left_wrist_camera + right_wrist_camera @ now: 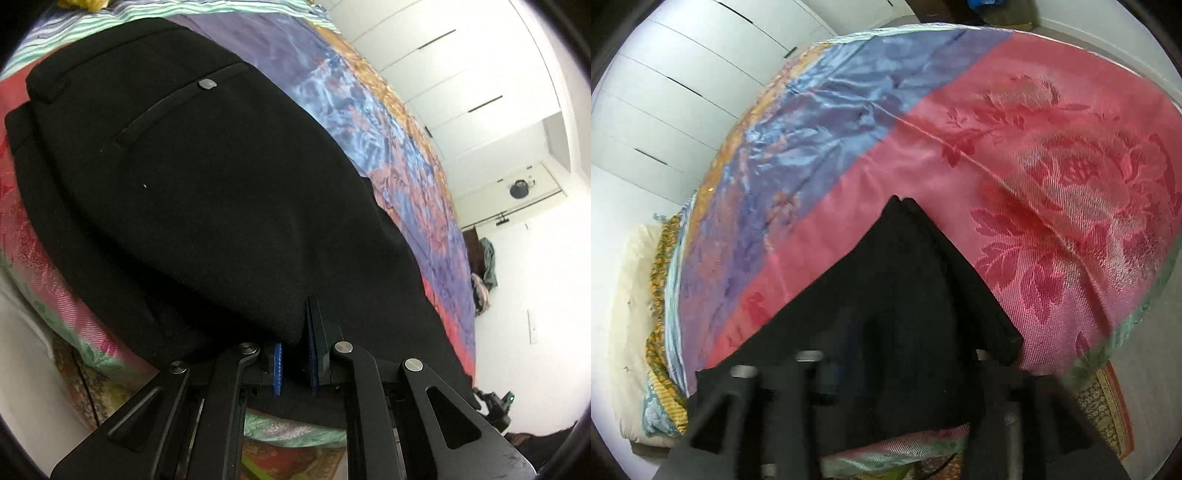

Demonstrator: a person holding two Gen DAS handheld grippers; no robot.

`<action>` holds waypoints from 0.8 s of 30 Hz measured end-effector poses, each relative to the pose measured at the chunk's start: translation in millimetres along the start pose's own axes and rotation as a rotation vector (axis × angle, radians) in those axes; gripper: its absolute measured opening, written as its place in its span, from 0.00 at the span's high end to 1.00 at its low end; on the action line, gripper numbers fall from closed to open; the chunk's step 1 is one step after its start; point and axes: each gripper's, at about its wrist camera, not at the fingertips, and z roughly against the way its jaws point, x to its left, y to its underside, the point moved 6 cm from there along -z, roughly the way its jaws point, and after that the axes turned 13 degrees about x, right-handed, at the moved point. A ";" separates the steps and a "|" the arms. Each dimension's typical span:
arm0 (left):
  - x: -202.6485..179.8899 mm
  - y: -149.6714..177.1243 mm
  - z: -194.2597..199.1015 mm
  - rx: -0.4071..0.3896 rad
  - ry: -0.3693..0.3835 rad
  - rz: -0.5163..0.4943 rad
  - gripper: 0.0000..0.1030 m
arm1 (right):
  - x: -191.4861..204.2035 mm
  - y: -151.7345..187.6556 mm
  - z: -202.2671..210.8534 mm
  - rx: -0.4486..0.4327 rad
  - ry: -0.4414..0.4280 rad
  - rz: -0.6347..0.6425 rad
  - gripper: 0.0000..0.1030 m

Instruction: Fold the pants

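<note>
Black pants (203,184) lie on a colourful satin bedspread (369,110), waistband at the upper left, with a back pocket and its grey button (207,84) facing up. My left gripper (295,332) sits at the near edge of the pants, shut, with a fold of black cloth pinched between its blue pads (314,354). In the blurred right wrist view a pointed corner of the pants (894,277) rests on the pink flowered part of the bedspread (1034,147). Black cloth covers the fingers of my right gripper (886,354), so only its linkage arms show.
White wardrobe doors (461,74) (665,92) stand beyond the far side of the bed. A heap of clothes (484,277) lies by the wall. A patterned rug (1108,406) covers the floor at the bed's near edge. A cream mattress edge (628,314) shows at the left.
</note>
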 end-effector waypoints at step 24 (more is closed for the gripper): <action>-17.9 20.3 -1.0 -0.032 -0.186 -0.068 0.92 | -1.8 5.5 -9.1 -0.010 0.120 0.000 0.90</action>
